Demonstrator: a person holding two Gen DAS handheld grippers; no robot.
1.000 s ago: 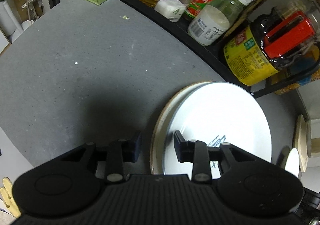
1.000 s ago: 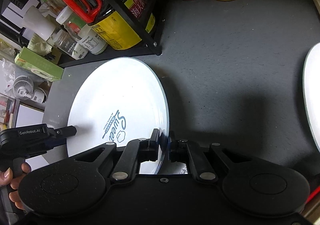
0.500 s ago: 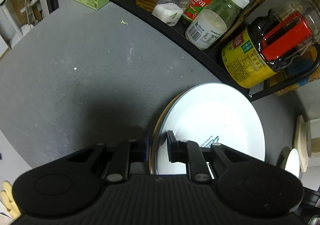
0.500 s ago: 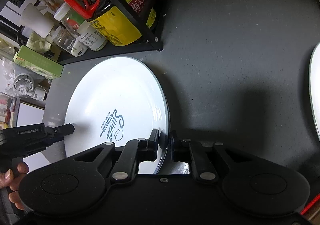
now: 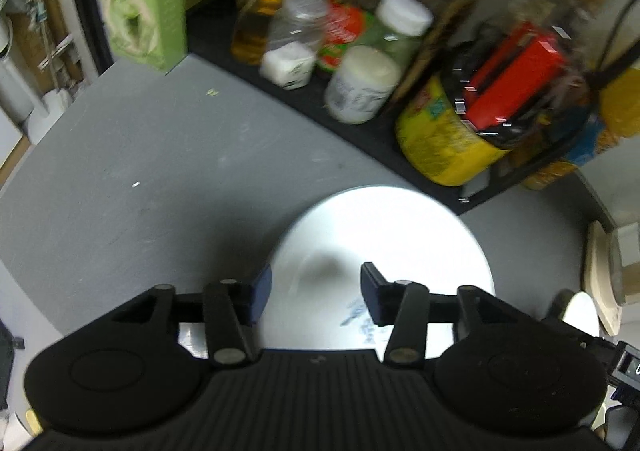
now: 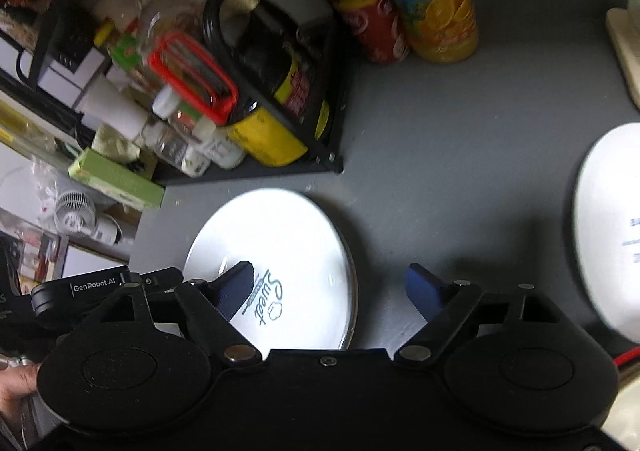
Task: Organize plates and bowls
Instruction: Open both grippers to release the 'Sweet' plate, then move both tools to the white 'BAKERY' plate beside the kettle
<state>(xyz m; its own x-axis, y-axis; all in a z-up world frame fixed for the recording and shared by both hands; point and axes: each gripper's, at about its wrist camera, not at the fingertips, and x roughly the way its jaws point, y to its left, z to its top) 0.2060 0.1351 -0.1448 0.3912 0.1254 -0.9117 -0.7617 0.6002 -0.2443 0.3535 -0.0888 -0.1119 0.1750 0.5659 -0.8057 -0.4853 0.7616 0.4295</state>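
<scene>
Both tongs have let go of the white plate [image 6: 288, 251]: the left gripper [image 5: 316, 291] and right gripper [image 6: 332, 287] now stand spread above it, the plate lying flat on the grey counter [image 6: 460, 155].

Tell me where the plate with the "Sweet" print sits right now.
The plate with the "Sweet" print lies flat on the grey counter, just in front of the black rack corner. In the right wrist view it is lower centre-left, below the open right gripper.
</scene>
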